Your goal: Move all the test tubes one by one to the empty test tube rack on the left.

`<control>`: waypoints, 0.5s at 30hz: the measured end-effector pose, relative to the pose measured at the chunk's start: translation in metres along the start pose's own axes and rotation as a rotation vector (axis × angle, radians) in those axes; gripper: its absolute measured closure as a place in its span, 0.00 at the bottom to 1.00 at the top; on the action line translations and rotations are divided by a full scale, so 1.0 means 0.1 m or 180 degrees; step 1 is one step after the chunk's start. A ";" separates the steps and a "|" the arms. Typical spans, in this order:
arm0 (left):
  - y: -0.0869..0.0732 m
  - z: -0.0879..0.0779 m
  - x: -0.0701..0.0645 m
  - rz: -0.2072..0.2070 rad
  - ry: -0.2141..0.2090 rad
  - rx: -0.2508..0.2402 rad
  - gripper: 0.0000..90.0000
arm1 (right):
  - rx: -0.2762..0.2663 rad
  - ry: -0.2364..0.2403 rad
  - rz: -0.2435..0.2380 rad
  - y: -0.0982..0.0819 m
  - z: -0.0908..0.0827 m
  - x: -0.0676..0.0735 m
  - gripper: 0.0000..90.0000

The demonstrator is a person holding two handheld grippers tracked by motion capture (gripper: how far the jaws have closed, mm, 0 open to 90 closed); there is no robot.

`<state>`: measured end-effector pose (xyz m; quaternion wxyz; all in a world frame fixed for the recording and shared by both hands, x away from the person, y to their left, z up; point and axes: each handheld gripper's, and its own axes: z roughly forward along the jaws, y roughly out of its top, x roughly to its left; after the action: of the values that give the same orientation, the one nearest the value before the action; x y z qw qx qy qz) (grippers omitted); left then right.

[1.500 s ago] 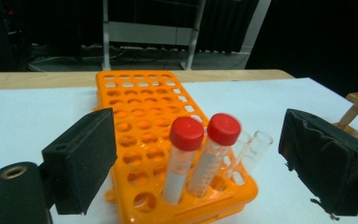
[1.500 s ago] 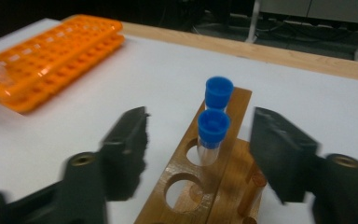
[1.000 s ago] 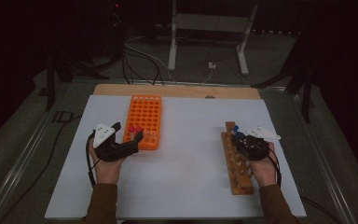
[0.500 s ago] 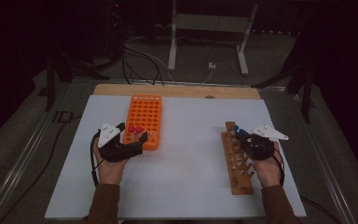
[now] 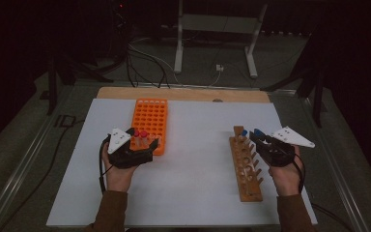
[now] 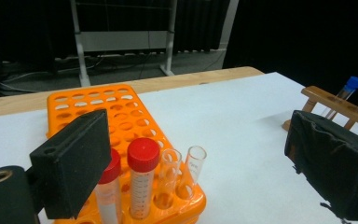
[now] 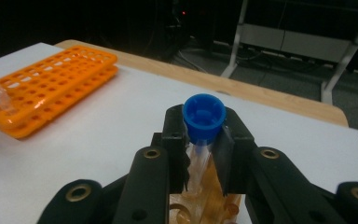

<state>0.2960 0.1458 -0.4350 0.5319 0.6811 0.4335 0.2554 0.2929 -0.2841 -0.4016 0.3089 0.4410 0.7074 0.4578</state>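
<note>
My right gripper (image 7: 204, 137) is shut on a clear tube with a blue cap (image 7: 204, 116), held just above the far end of the wooden rack (image 7: 205, 207). The jaws hide the tube's lower end. From above, that right gripper (image 5: 257, 137) and its blue-capped tube (image 5: 259, 131) are beside a second blue-capped tube (image 5: 244, 132) standing in the wooden rack (image 5: 245, 169). My left gripper (image 6: 200, 161) is wide open around the near end of the orange rack (image 6: 121, 112), where two red-capped tubes (image 6: 142, 179) and two uncapped tubes (image 6: 193, 165) stand. In the high view the left gripper (image 5: 143, 139) is at the orange rack (image 5: 150, 116).
A white mat (image 5: 198, 145) covers the table, with a wooden strip (image 5: 183, 94) along its far edge. Cables and a metal stand (image 5: 212, 43) lie on the floor beyond. Between the two racks the mat is bare.
The right gripper has shifted slightly right and up with the blue-capped tube in its jaws. The left gripper has barely moved.
</note>
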 end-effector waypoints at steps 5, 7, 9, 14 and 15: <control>0.01 0.01 -0.08 0.0122 0.0049 -0.0035 0.09 | -0.0059 0.0072 -0.0060 0.05 -0.06 0.09 0.85; 0.02 0.01 -0.13 0.0189 0.0050 -0.0048 0.09 | -0.0060 0.0122 -0.0100 0.06 -0.06 0.13 0.85; 0.03 0.02 -0.18 0.0228 0.0032 -0.0057 0.09 | -0.0065 0.0189 -0.0110 0.07 -0.07 0.18 0.85; 0.03 0.05 -0.26 0.0271 -0.0041 -0.0038 0.09 | -0.0053 0.0346 -0.0123 0.07 -0.06 0.26 0.85; 0.03 0.06 -0.28 0.0273 -0.0058 -0.0031 0.09 | -0.0047 0.0377 -0.0114 0.07 -0.06 0.28 0.85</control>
<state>0.2882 0.1185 -0.4309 0.5277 0.6988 0.3978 0.2738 0.2785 -0.2598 -0.3938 0.2779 0.3981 0.7289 0.4827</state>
